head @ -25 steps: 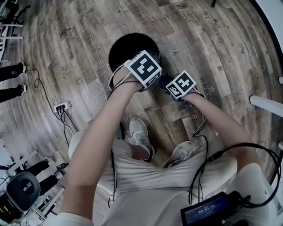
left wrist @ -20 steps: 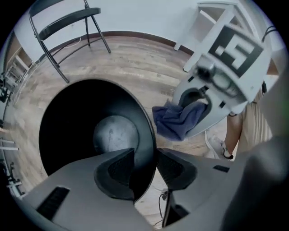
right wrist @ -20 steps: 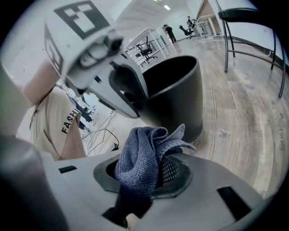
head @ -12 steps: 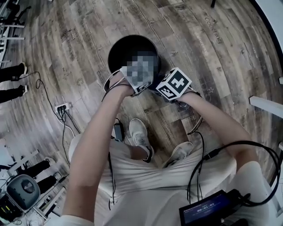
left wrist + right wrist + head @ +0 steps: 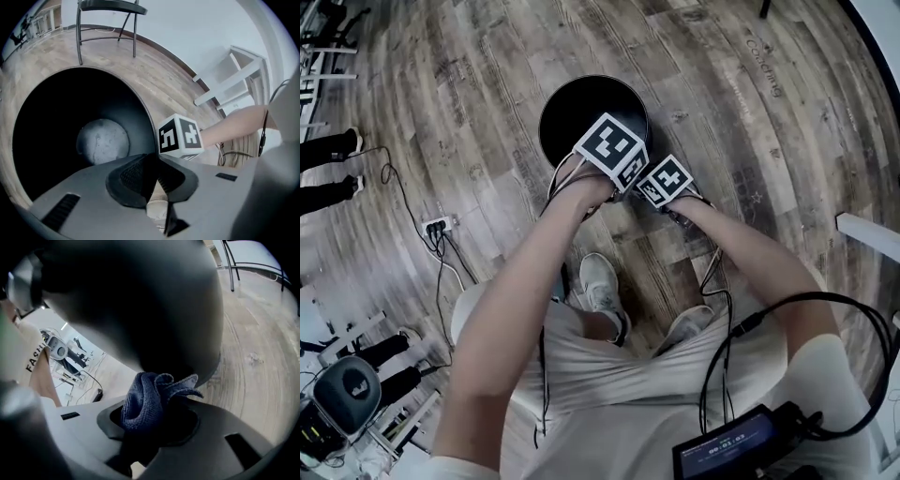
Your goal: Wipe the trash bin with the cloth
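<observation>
Underneath both grippers, wooden floor (image 5: 487,94), widest thing here. Standing on it, directly ahead of and below the left gripper (image 5: 153,171), the trash bin (image 5: 572,108): black, round, upright, long axis vertical, mouth open to the top, pale bottom seen deep inside past the jaws. No contents to be made out.

Left gripper pointing steeply down at the near rim (image 5: 151,126). Jaws just closed in from wide and now pinching that rim, one pad inside the bin, one outside. Judged as an anchor to steady the bin, not as the wiping hand.

Just to the right of it, outside the bin, the marker cube (image 5: 180,137) of the right gripper (image 5: 155,417). Pointed down at a slant toward the outer wall (image 5: 140,310), which fills nearly everything ahead of and above these jaws as a dark curved mass. Jaws clamped on the cloth (image 5: 143,401), a blue bunch bulging out past the tips toward the wall. Pressed on the wall or only just short of it: cannot tell.

Relation that matters: wall straight ahead of the cloth, curving away to either side, bin's height running up and down from there. Right hand nearer the wiping surface. Probably calls for pushing forward into contact, then stroking along the wall while keeping the rim held.
</observation>
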A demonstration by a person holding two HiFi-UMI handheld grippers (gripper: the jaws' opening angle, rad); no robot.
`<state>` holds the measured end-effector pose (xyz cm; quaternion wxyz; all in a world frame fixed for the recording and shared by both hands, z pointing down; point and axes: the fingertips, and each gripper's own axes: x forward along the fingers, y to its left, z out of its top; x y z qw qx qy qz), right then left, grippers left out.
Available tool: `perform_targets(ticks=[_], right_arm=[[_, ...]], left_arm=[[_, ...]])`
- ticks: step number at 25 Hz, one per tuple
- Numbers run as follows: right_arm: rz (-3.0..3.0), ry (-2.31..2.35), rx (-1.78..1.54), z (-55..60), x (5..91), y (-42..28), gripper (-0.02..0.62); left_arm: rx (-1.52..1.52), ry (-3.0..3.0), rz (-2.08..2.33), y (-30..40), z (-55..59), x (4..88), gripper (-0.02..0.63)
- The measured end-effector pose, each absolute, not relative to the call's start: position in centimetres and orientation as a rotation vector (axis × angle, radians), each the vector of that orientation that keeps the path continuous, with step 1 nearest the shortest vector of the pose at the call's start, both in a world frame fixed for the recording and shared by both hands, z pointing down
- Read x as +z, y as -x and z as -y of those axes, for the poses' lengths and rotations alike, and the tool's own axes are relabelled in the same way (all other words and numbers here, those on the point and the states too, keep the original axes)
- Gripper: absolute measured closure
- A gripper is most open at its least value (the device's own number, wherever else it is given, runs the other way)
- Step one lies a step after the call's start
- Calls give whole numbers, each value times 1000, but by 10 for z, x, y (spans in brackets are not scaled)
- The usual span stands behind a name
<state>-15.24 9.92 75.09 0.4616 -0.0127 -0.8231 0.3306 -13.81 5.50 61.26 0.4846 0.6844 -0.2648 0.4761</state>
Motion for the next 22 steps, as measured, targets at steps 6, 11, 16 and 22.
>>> perform_targets(ticks=[6, 11, 16, 22], right_arm=[[1977, -145, 851, -56, 769, 116, 479], [2124, -373, 637, 13, 709, 112, 479], [2298, -546, 454, 46, 620, 110, 479], [2472, -781, 224, 64, 508, 100, 479]], left_arm=[[1021, -1692, 686, 144, -51, 594, 488], [1041, -1840, 845, 152, -13, 549, 449], [977, -1938, 1048, 151, 18, 527, 449], [804, -2050, 1501, 158, 57, 465, 449]])
